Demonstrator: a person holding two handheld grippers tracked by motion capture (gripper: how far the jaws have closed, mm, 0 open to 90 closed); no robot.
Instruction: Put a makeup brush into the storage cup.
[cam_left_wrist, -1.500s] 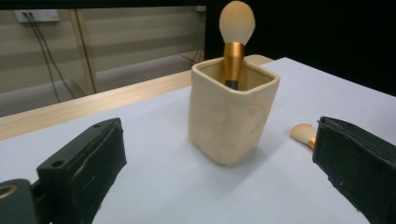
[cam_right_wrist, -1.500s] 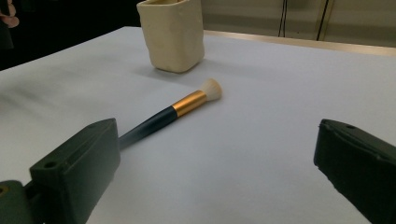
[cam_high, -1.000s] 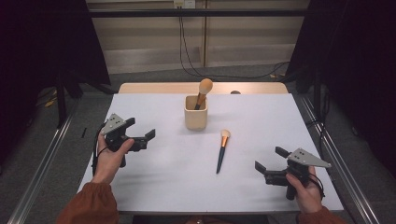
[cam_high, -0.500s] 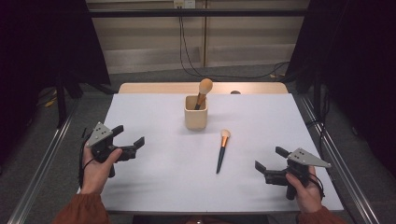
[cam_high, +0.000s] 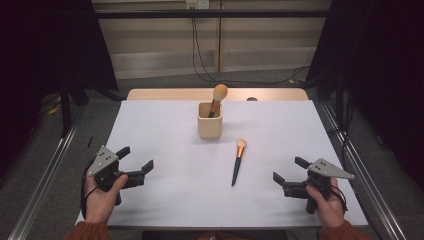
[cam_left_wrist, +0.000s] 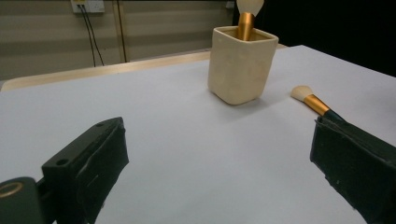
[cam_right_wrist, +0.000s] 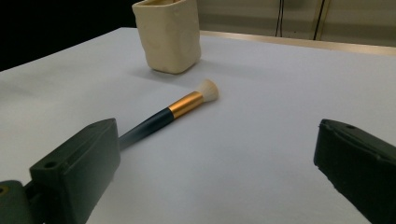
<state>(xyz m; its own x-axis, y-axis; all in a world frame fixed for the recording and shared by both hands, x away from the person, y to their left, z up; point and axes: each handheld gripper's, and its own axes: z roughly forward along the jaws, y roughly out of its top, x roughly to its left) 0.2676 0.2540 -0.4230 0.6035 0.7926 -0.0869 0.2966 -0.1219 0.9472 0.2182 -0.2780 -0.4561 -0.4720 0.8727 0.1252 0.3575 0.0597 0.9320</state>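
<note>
Table (cam_high: 165, 125): I see a white top, wooden strip along far edge.
Cables (cam_high: 197, 55): black, hanging down the far wall onto the floor.
Rails (cam_high: 45, 170): metal, flanking the table.

The bench (cam_high: 165, 125) is evenly and softly lit from above, its white top bright without glare; the room on either side falls to near black; the cup (cam_high: 210, 121) throws a faint, soft shadow toward the near side; the high view is slightly grainy but sharp enough; in both gripper views the black jaws at the bottom are blurred and dim, while the brush (cam_right_wrist: 170, 114) reads fairly crisp.
</note>
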